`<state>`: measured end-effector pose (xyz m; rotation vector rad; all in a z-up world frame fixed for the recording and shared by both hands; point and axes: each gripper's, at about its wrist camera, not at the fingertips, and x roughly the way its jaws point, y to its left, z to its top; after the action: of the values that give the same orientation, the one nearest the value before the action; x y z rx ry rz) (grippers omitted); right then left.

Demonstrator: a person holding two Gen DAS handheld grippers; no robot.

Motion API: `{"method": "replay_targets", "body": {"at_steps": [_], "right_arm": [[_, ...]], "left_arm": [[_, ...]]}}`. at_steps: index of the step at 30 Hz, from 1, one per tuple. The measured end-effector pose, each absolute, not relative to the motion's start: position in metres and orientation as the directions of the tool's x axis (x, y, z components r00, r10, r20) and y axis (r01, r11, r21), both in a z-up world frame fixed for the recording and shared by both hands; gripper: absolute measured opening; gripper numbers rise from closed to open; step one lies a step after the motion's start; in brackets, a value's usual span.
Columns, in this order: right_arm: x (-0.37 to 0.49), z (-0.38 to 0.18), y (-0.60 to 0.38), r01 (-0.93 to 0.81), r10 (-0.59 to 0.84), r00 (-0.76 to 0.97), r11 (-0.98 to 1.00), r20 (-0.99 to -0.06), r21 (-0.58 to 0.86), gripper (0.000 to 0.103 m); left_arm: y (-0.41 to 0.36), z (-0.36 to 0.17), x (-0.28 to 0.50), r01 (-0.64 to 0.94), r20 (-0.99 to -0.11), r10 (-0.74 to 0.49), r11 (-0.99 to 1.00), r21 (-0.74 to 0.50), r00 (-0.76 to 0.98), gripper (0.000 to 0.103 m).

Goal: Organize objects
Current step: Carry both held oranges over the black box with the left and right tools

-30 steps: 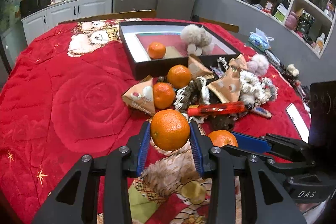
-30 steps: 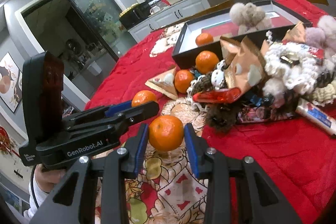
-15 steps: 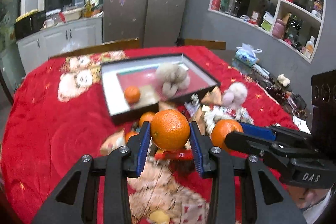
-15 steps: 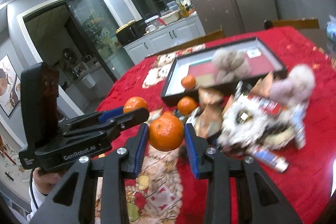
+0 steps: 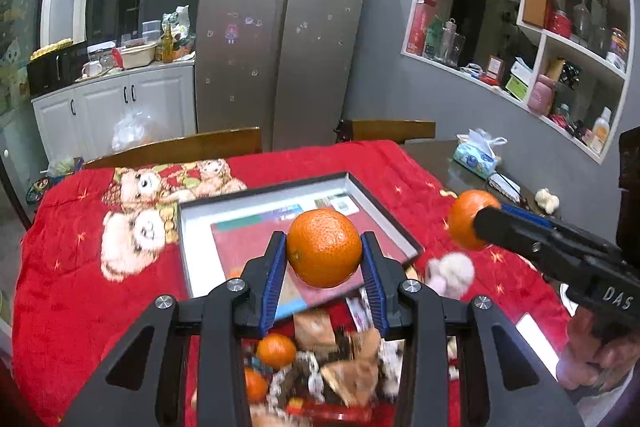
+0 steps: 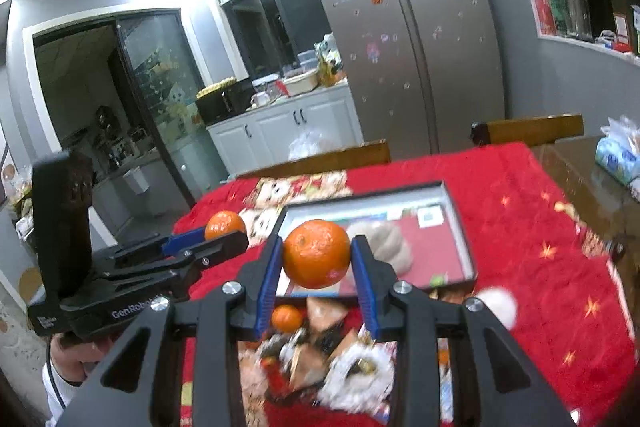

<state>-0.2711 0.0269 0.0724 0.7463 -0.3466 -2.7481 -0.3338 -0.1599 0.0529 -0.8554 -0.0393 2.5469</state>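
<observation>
My left gripper (image 5: 324, 267) is shut on an orange tangerine (image 5: 324, 247), held in the air over the near part of the black-rimmed tray (image 5: 400, 231). In the right wrist view my right gripper (image 6: 316, 267) is shut on a second tangerine (image 6: 316, 253), also raised above the tray (image 6: 460, 231). Each gripper shows in the other's view: the right one (image 5: 472, 223) at the right with its tangerine, the left one (image 6: 224, 231) at the left. A beige plush toy (image 6: 390, 245) lies in the tray. Loose tangerines (image 5: 276, 351) sit in the pile below.
A pile of snack packets, plush and knitted items (image 5: 348, 371) lies on the red quilted cloth (image 5: 80, 287) in front of the tray. A white pompom (image 5: 450, 273) rests by the tray's corner. Wooden chair backs (image 5: 180, 147) stand behind the table. A tissue pack (image 5: 476, 157) lies at right.
Both grippers have risen and moved forward with their tangerines, from low over the pile to above the tray. The pile has dropped to the bottom of both views.
</observation>
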Motion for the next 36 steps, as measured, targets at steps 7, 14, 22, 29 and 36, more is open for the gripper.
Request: {"method": "replay_targets", "body": {"at_steps": [7, 14, 22, 29, 36], "right_arm": [[-0.312, 0.083, 0.029, 0.196, -0.294, -0.838, -0.948, -0.46, 0.251, 0.034], [-0.369, 0.069, 0.043, 0.193, -0.309, -0.806, -0.943, -0.505, 0.27, 0.034], [-0.44, 0.029, 0.064, 0.148, -0.315, -0.741, -0.938, -0.593, 0.314, 0.034], [-0.482, -0.017, 0.069, 0.119, -0.309, -0.667, -0.942, -0.678, 0.313, 0.034], [-0.505, -0.045, 0.064, 0.109, -0.286, -0.609, -0.954, -0.74, 0.279, 0.034]], "left_arm": [[-0.152, 0.048, -0.386, -0.381, -0.596, 0.421, -0.903, -0.2, -0.684, 0.036], [-0.143, 0.024, -0.446, -0.348, -0.65, 0.412, -0.908, -0.234, -0.638, 0.036], [-0.131, -0.014, -0.496, -0.321, -0.712, 0.371, -0.923, -0.213, -0.596, 0.036], [-0.121, -0.053, -0.524, -0.324, -0.77, 0.341, -0.928, -0.185, -0.54, 0.036], [-0.115, -0.074, -0.533, -0.331, -0.799, 0.311, -0.932, -0.149, -0.515, 0.036]]}}
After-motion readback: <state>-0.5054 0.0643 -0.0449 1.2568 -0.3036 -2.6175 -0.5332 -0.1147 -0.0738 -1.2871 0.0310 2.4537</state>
